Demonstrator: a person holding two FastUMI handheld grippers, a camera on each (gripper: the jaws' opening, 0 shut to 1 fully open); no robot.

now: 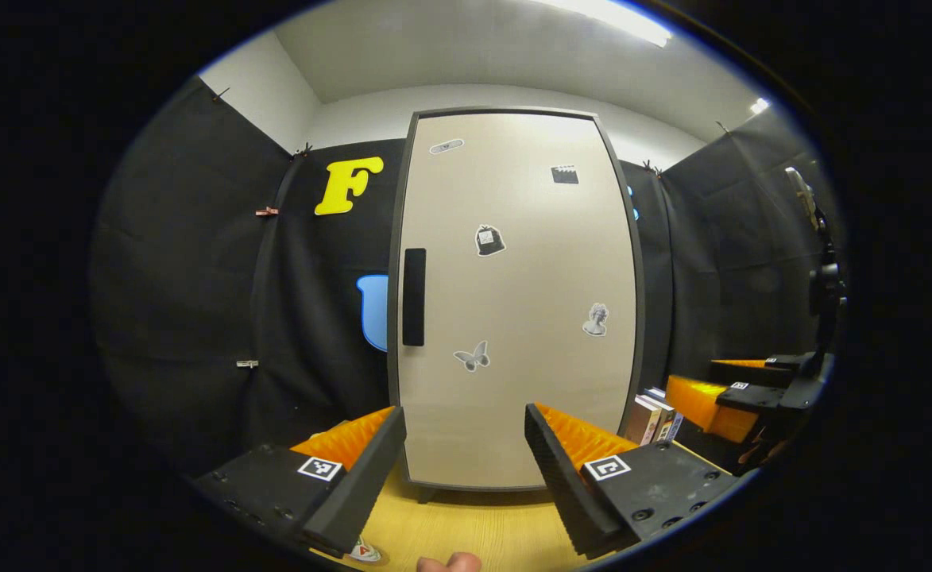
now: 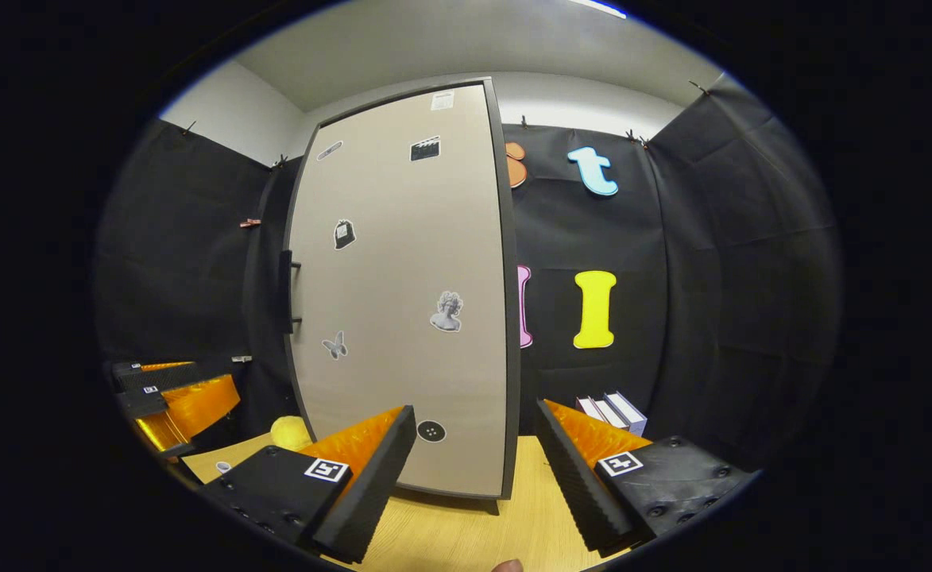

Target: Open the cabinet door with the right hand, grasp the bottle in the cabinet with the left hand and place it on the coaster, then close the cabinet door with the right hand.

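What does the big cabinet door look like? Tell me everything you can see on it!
The cabinet door is tall, smooth and beige with a dark frame, and it is shut. A dark vertical bar handle sits on its left edge, halfway up. Small stickers dot it: a butterfly, a statue head, a clapperboard and a few more. The cabinet stands upright on the wooden table. Nothing touches the door.

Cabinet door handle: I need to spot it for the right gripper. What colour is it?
Black, a vertical bar handle against the beige cabinet door; clearest in the left gripper view.
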